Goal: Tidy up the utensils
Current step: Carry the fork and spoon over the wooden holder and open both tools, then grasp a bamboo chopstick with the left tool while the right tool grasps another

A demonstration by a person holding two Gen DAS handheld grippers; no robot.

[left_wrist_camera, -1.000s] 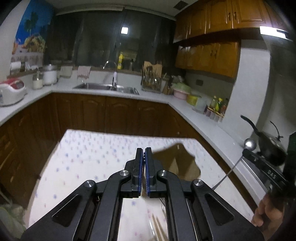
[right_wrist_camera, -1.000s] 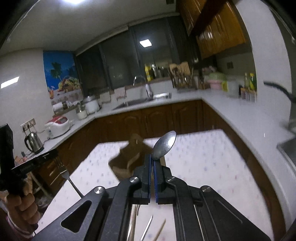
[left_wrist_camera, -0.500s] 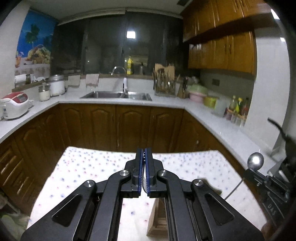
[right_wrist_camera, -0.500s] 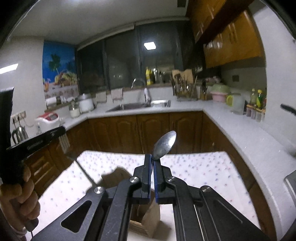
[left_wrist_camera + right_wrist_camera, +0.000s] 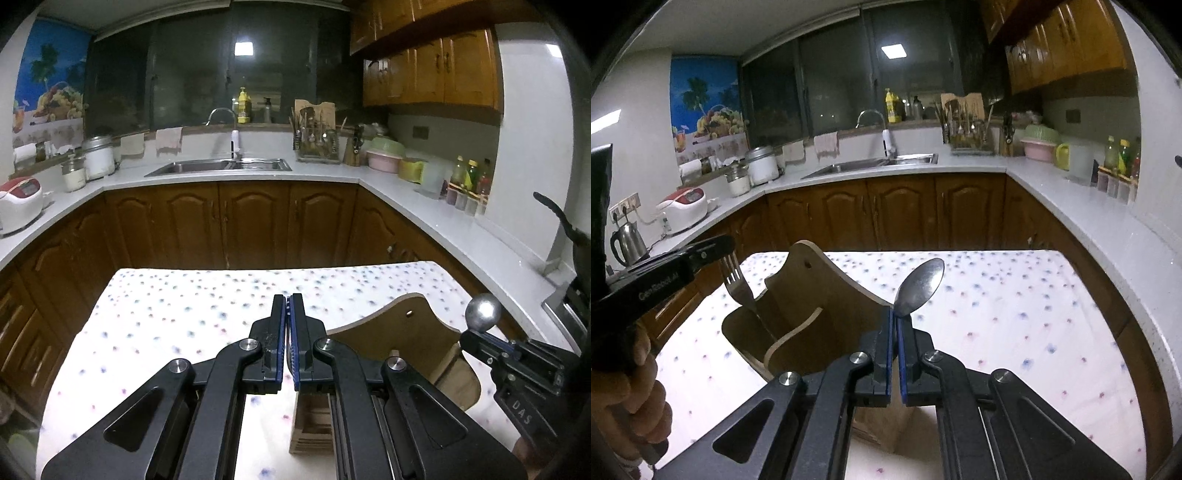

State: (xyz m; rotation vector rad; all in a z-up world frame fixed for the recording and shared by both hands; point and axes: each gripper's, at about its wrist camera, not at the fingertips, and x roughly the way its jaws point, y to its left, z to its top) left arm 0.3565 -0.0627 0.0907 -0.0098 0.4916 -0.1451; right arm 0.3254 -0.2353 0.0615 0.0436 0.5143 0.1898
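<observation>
In the right wrist view, the right gripper stood with its jaws pressed together on the neck of a spoon, whose bowl projected up and to the right of the fingertips at frame centre, its long axis running roughly in line with the fingers. The wooden utensil holder stood on the dotted tablecloth immediately to the left of those fingertips and below them, its open compartments facing upward. At the left edge of the same view, the left gripper, carried in a hand, gripped a fork with the tines uppermost and the handle slanting down and to the right into the holder's left compartment. In the left wrist view, the left gripper showed closed jaws at frame centre; the fork itself was not visible there. The holder lay to the lower right, and the spoon's bowl appeared at the right edge. Judged from this layout, the fork was the nearer to seating, while the spoon would need to be tipped handle-down and shifted left over an open slot.
</observation>
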